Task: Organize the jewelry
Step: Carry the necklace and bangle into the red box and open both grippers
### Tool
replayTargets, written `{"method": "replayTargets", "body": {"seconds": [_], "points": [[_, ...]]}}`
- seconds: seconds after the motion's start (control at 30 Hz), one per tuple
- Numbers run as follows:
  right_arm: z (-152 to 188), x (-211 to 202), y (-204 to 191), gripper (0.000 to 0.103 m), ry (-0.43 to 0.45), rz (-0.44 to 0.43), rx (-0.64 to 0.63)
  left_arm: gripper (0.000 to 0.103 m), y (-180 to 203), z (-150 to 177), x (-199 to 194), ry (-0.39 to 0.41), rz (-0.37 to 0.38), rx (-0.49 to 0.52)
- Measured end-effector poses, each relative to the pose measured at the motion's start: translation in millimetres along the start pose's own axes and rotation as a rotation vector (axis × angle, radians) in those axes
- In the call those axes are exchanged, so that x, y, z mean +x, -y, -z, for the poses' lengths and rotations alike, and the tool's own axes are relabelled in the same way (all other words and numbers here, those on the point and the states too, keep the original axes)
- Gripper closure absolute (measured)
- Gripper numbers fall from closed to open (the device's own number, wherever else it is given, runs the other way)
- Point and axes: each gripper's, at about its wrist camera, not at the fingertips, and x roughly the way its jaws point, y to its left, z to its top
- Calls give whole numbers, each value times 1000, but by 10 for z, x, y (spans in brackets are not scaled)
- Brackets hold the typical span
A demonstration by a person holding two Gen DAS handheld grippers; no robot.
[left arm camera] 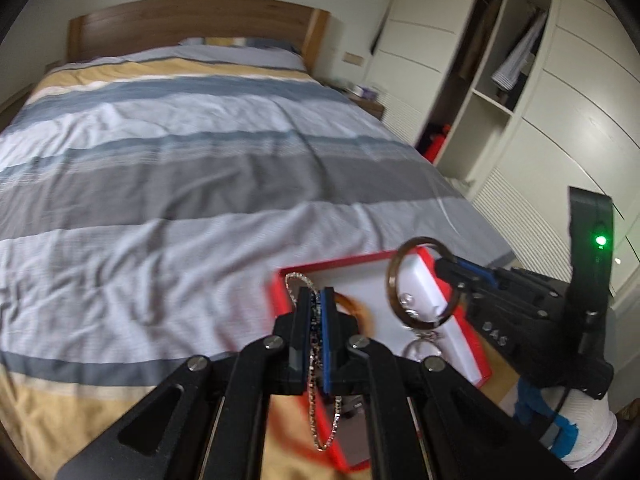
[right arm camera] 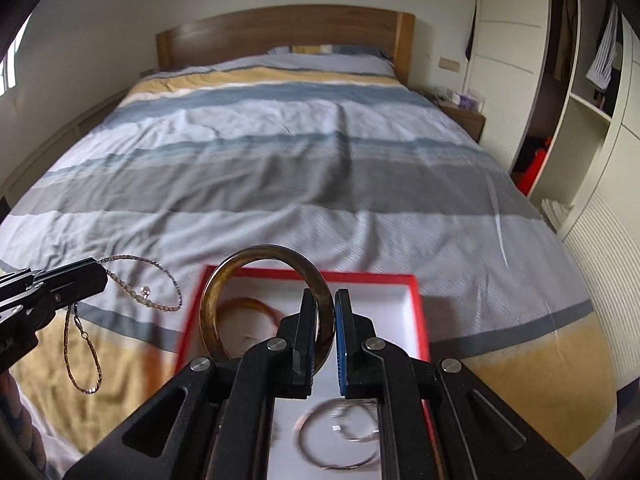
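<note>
left wrist view: the left gripper [left arm camera: 318, 320] stood at six o'clock with its fingers clamped together on a thin silver chain [left arm camera: 322, 420], one loop showing above the tips and another hanging below them. beyond, toward three o'clock, the right gripper [left arm camera: 452, 266] held a dark brown bangle [left arm camera: 394, 268] over the red-edged jewelry box [left arm camera: 478, 352], which lay on the striped bed cover [left arm camera: 200, 160]. an amber bangle [left arm camera: 362, 312] rested on the box's white lining just past the left fingertips, and silver rings lay nearer the box's near edge, blurred.

right wrist view: the right gripper [right arm camera: 324, 320] pinched the dark brown bangle [right arm camera: 210, 304] by its rim, fingers closed on it with the hoop standing upright toward eleven o'clock. under it the jewelry box [right arm camera: 416, 304] held the amber bangle [right arm camera: 248, 304] and, at six o'clock, a silver bangle [right arm camera: 308, 446]. at nine o'clock the left gripper [right arm camera: 102, 276] carried the chain [right arm camera: 80, 356] off the box's left side, above the bed cover [right arm camera: 320, 160].

both pieces appeared mid-carry toward the box. the next move likely called for lowering each onto bare lining, clear of what lay there, before letting go.
</note>
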Motion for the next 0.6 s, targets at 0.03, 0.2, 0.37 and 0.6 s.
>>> {"method": "replayTargets", "body": {"seconds": [0.03, 0.2, 0.37, 0.6], "points": [[30, 52, 47, 94, -9, -1, 5, 99, 72, 7, 108, -14, 11, 10], [196, 365, 210, 94, -65, 0, 19, 99, 228, 104, 480, -68, 32, 32], [310, 578, 275, 94, -100, 2, 10, 99, 250, 226, 741, -112, 25, 41], [363, 716, 331, 94, -125, -12, 14, 99, 141, 484, 949, -169, 4, 10]]}}
